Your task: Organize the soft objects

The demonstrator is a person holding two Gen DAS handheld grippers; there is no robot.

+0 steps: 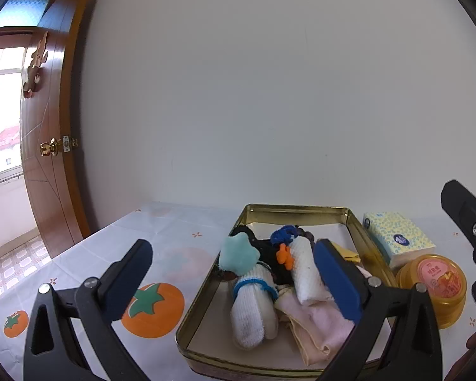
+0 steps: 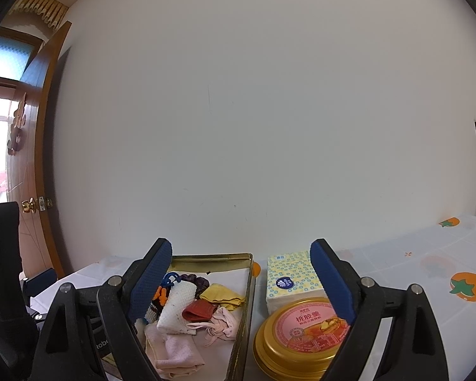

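A gold metal tin (image 1: 355, 231) sits on a table covered by a white cloth (image 1: 117, 231) printed with orange fruit, set against a plain pale wall. In the left wrist view the tin fills the lower middle of the frame, and the soft things lie heaped inside it: a white knit sock (image 1: 254, 304) bound with a blue hair tie (image 1: 254, 284), a second white knit roll (image 1: 304, 273), a teal star-shaped puff (image 1: 239, 252), a small orange clip (image 1: 284, 255), dark hair bands behind them, a yellow cloth (image 1: 349, 252) near the far right wall of the tin, and a pink cloth (image 1: 317, 330) at the near end. The left gripper (image 1: 234, 266) hangs over the near part of the tin with its jaws spread wide and nothing between them; its left finger shows over the bare cloth, its right finger over the pink cloth. Just right of the tin stand a yellow-patterned tissue pack (image 1: 396, 238) and a round gold can (image 1: 434, 289) with a pink label. In the right wrist view the right gripper (image 2: 241, 273) is likewise wide apart and empty, its left finger over the tin (image 2: 212, 257) and its right finger over the can (image 2: 295, 343), with the tissue pack (image 2: 288, 279) behind. A red cloth (image 2: 198, 312) shows among the heap there. A brown wooden door (image 1: 44, 127) stands at the left edge of the frame.
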